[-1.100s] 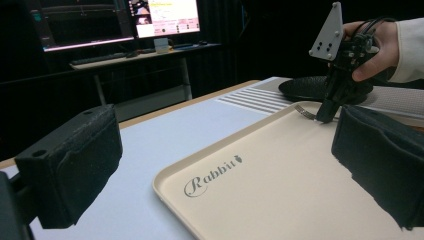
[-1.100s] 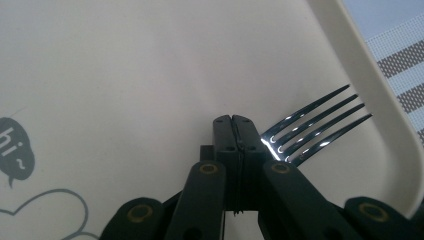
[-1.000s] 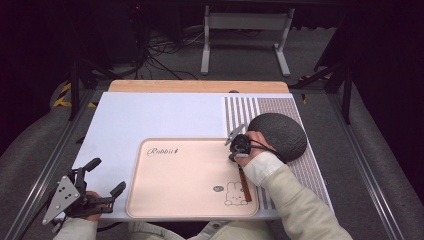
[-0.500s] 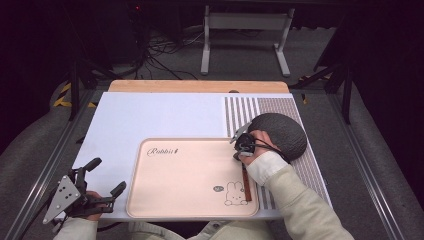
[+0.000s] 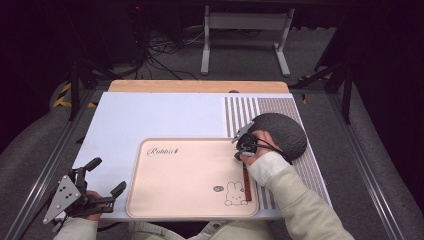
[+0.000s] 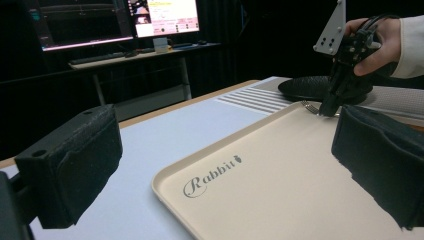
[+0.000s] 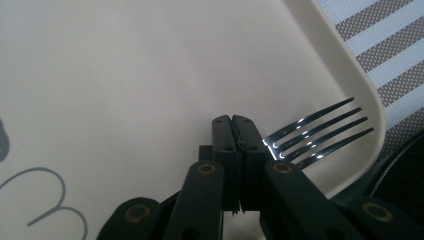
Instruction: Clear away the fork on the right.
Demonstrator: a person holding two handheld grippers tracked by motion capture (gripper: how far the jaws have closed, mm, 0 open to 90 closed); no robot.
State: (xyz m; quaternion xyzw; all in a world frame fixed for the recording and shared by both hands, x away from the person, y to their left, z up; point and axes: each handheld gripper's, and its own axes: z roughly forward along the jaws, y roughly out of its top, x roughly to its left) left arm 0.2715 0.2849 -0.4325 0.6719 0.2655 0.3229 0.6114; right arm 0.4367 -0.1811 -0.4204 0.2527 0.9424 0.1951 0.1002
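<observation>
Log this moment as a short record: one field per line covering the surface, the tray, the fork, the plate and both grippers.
surface: white table with a striped mat at its right
tray: beige tray, printed "Rabbit"
fork: fork lying at the tray's right edge
plate: dark plate on the mat, right of the tray
left gripper: left gripper open, off the tray's left corner
right gripper: right gripper shut, beside the tines

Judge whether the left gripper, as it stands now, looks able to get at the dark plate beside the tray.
Probably, though not directly. The left gripper sits open at the table's near left corner, and the dark plate lies far right, past the tray, with the right gripper and its hand standing in between.
</observation>
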